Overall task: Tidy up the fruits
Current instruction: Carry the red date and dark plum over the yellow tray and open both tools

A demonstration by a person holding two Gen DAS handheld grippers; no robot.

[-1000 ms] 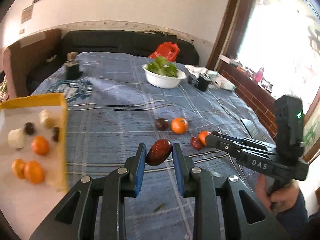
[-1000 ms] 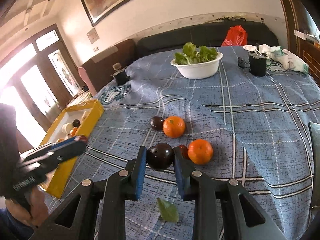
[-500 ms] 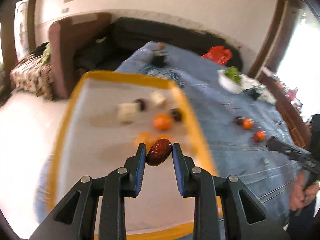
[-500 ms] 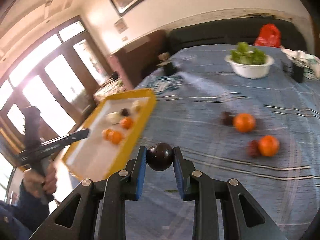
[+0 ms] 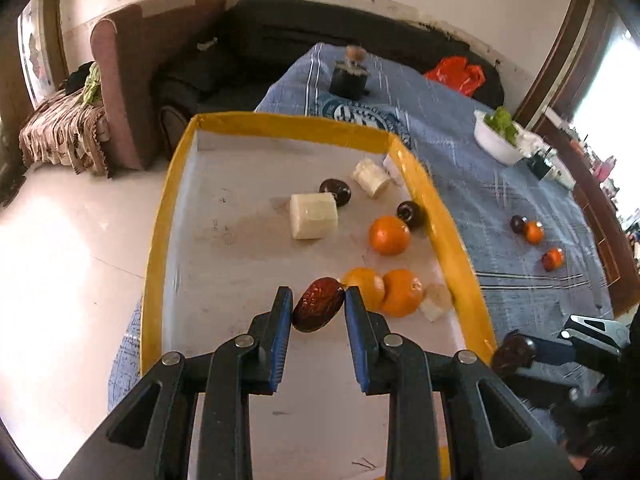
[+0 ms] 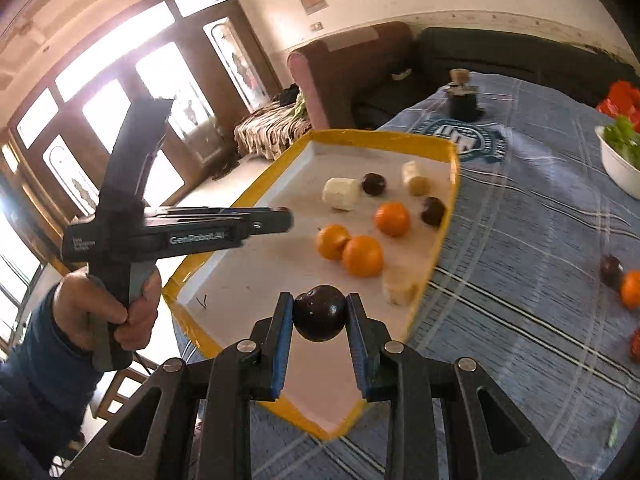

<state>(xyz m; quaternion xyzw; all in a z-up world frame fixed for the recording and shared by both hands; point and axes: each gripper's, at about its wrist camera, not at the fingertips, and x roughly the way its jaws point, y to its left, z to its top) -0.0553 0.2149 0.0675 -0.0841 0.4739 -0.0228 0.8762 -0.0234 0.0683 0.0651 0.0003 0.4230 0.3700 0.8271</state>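
My left gripper (image 5: 316,312) is shut on a red date (image 5: 318,309) and holds it over the yellow-rimmed white tray (image 5: 240,200), just left of two oranges (image 5: 384,290). My right gripper (image 6: 320,314) is shut on a dark plum (image 6: 320,312) above the tray's (image 6: 248,276) near right corner. The tray holds three oranges (image 6: 362,256), two dark plums (image 6: 433,210) and several pale chunks (image 6: 341,193). The left gripper (image 6: 276,218) shows in the right wrist view over the tray's left side. The right gripper with its plum (image 5: 514,354) shows in the left wrist view.
On the blue checked cloth (image 6: 520,220) lie a plum (image 5: 518,224), two oranges (image 5: 534,232) and a red fruit (image 6: 635,342). A white bowl of greens (image 5: 498,140) and a dark jar (image 5: 349,78) stand farther back. A sofa and armchair (image 5: 132,68) lie beyond the table.
Both grippers have swung left from the loose fruit on the cloth to the tray, each still holding its fruit. The left one now hangs lower over the tray.
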